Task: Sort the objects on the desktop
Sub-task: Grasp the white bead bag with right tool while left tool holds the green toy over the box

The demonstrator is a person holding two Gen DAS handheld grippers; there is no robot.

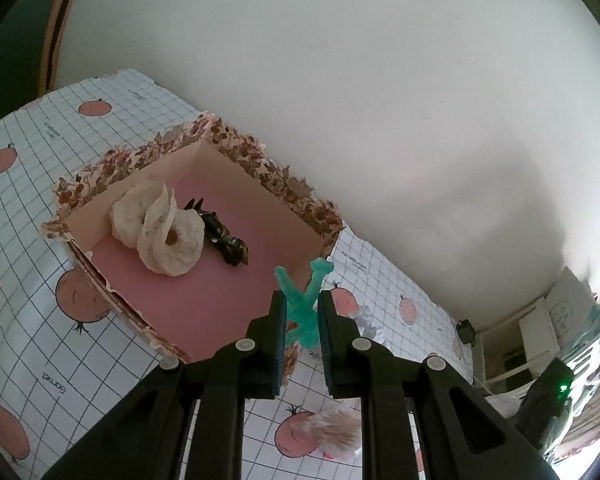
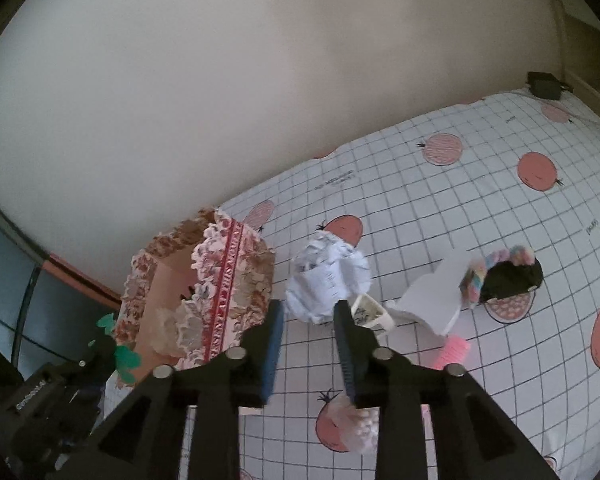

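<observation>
My left gripper (image 1: 302,312) is shut on a teal rubbery figure (image 1: 305,300) and holds it above the near right corner of the floral box (image 1: 204,148). The box has a pink floor holding cream lace rings (image 1: 160,232) and a dark figurine (image 1: 224,238). In the right wrist view the box (image 2: 224,280) stands left, with the left gripper and the teal figure (image 2: 126,358) beside it. My right gripper (image 2: 308,316) is open, with a crumpled paper ball (image 2: 326,276) just beyond its fingertips.
A checked cloth with pink fruit prints (image 2: 460,208) covers the table. On it lie a small printed cup (image 2: 372,314), a white folded card (image 2: 432,292), a pastel fluffy item with a dark piece (image 2: 508,276), a pink brush (image 2: 454,350) and a fluffy tuft (image 1: 336,434). A wall stands close behind.
</observation>
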